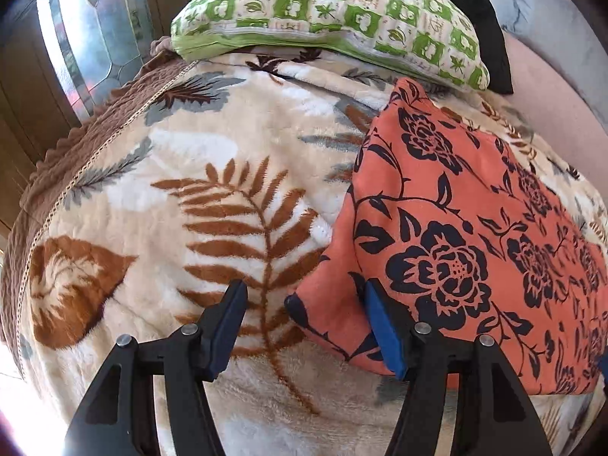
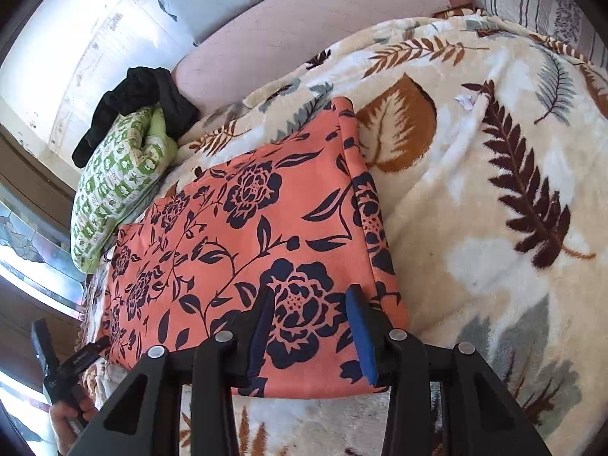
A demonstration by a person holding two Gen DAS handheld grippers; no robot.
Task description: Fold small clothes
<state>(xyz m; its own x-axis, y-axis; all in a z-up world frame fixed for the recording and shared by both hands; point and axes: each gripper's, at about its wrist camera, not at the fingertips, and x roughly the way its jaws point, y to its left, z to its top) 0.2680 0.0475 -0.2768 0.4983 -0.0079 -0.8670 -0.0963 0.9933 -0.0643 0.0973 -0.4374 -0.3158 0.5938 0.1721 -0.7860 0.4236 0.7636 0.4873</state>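
The orange floral garment (image 2: 243, 250) lay flat on the leaf-patterned blanket (image 2: 475, 228), filling the lower centre and left of the right wrist view and the right half of the left wrist view, already a tidy rectangle with a turned-over strip down its right edge. The right gripper (image 2: 309, 332) hung over the garment's near edge at the bottom of its frame, jaws spread wide and holding nothing, blue pads either side of a large printed flower. The left gripper (image 1: 304, 326) sat at the lower middle of its frame, also wide open and empty; its right pad overlapped the near left corner of the cloth while its left pad stood over bare blanket. The chief risk seemed to be that corner: closing from there could have pinched blanket pile along with the thin fabric, or caught only one layer, so a lift would drag the bedding or peel the fold apart. The right jaws, standing well inside the edge, might have bunched the cloth instead of gripping a clean hem. Uneven lifting by the two hands would likely have skewed the next fold. The green patterned pillow (image 1: 326, 19) and black clothing (image 2: 136, 106) at the far end lay near enough that a long sweep could have pushed the garment against them.
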